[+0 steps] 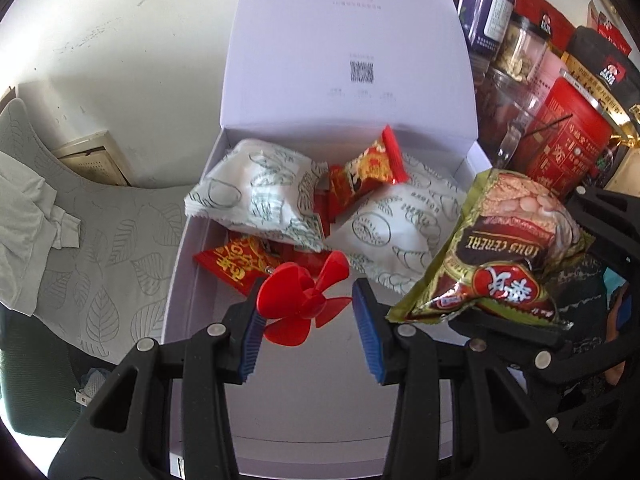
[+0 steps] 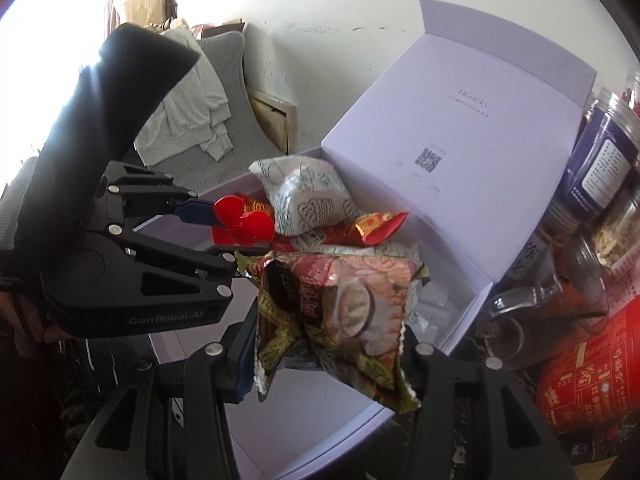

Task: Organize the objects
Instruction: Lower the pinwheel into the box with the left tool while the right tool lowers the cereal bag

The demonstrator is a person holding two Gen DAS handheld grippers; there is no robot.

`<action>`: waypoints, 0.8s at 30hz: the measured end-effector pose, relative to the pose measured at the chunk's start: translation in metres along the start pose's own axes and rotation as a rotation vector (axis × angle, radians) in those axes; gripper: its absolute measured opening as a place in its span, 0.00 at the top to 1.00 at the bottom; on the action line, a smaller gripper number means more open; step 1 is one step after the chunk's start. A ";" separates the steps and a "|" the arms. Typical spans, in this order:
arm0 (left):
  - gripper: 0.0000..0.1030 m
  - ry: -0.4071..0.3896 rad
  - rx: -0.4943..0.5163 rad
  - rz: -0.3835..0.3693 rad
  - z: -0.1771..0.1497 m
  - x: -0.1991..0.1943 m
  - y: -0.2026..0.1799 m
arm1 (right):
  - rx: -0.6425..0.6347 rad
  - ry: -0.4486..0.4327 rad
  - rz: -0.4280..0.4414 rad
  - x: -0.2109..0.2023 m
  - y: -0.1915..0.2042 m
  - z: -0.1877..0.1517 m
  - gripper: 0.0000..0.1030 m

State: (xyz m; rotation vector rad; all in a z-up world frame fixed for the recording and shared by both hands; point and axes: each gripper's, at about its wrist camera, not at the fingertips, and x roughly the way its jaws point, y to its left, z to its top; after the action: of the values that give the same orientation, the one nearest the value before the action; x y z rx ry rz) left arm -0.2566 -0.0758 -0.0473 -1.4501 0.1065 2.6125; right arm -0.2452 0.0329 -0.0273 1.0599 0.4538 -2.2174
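Cereal sachet (image 2: 340, 312) hangs pinched between the right gripper's (image 2: 328, 344) closed jaws, over the open white gift box (image 1: 192, 264). Just left of it, the left gripper (image 1: 308, 316) stands parted, a red propeller (image 1: 304, 300) touching its left pad, above the box's snack packets (image 1: 256, 196).

Domestic interior, likely living room or bedroom. Evidence: grey leaf-patterned cushion (image 1: 100, 248) with crumpled pale garment (image 1: 28, 216) draped over it; scuffed white wall (image 1: 120, 40); vent panel (image 1: 96, 160) at wall base; cardboard boxes (image 2: 140, 4) stacked in far corner; clear food jars (image 1: 492, 4) and red snack packages (image 1: 568, 136) crowded beside open white gift box (image 1: 352, 60)
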 end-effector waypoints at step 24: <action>0.60 0.105 0.003 0.014 -0.018 0.027 0.003 | -0.073 0.131 0.017 0.035 0.017 -0.012 0.49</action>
State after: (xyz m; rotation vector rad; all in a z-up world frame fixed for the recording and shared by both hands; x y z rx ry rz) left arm -0.2564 -0.0787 -0.0797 -1.5908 0.1329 2.5454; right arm -0.2436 0.0133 -0.0630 1.1701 0.5756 -2.1081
